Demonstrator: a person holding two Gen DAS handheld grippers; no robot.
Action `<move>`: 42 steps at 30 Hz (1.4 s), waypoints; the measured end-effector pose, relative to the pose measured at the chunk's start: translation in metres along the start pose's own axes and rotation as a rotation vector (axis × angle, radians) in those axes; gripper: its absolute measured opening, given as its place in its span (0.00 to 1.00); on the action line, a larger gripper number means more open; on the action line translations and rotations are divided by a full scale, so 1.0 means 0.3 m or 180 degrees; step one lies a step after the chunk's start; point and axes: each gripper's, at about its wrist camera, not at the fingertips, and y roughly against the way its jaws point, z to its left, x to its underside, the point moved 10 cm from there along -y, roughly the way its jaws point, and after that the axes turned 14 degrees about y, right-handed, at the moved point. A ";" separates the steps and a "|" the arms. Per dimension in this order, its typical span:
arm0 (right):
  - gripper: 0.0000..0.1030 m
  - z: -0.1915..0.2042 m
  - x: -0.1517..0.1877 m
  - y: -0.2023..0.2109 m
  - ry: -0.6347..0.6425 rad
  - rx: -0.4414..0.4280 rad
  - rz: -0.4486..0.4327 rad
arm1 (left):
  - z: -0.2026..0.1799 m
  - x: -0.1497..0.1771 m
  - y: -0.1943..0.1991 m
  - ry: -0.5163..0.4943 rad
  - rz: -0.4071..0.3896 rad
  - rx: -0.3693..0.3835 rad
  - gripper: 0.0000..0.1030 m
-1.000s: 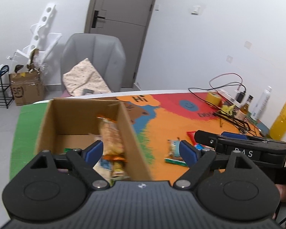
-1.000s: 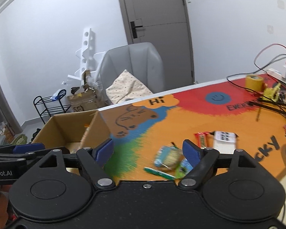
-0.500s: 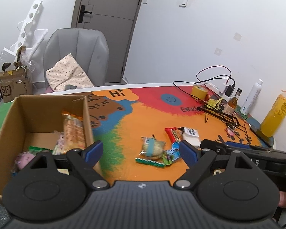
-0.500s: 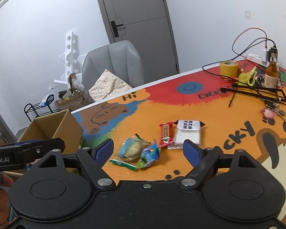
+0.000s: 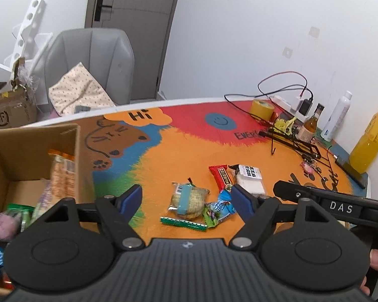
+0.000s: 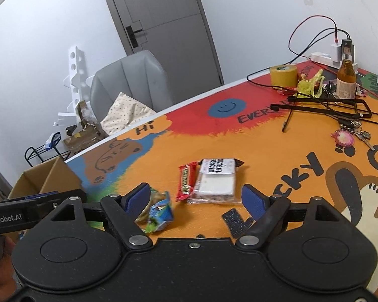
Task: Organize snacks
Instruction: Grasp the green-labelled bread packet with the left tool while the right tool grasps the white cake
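- Left gripper (image 5: 186, 197) hangs over the round pastry packet (image 5: 189, 199), jaws closing, pads not touching it.
- Right gripper (image 6: 197, 197) gapes empty above the white packet (image 6: 215, 182).
- Cardboard box (image 5: 32, 146) at left holds snacks.

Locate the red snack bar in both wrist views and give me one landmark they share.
Left wrist: the red snack bar lies right of centre on the orange table, just left of the white packet, above the left gripper's right finger.
Right wrist: red snack bar at centre, touching the white packet's left side.
Shared landmark: the blue smiley face painted on the table.
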 end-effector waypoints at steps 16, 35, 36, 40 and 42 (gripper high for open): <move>0.78 -0.084 0.008 -0.160 -0.0054 -0.0027 0.0246 | -0.002 0.039 -0.259 0.0010 0.0389 -0.0220 0.53; 0.78 -0.094 0.016 -0.300 0.0039 -0.0051 0.0457 | 0.006 0.095 -0.389 -0.0016 0.0602 -0.0345 0.53; 0.76 -0.093 0.023 -0.310 0.0048 -0.0050 0.0485 | 0.005 0.096 -0.389 -0.0029 0.0594 -0.0351 0.53; 0.57 -0.087 0.043 -0.314 0.0129 0.0012 0.0513 | 0.000 0.102 -0.390 -0.0073 0.0562 -0.0378 0.53; 0.46 -0.085 0.048 -0.299 0.0126 -0.0031 0.0515 | 0.001 0.106 -0.387 -0.0112 0.0510 -0.0388 0.48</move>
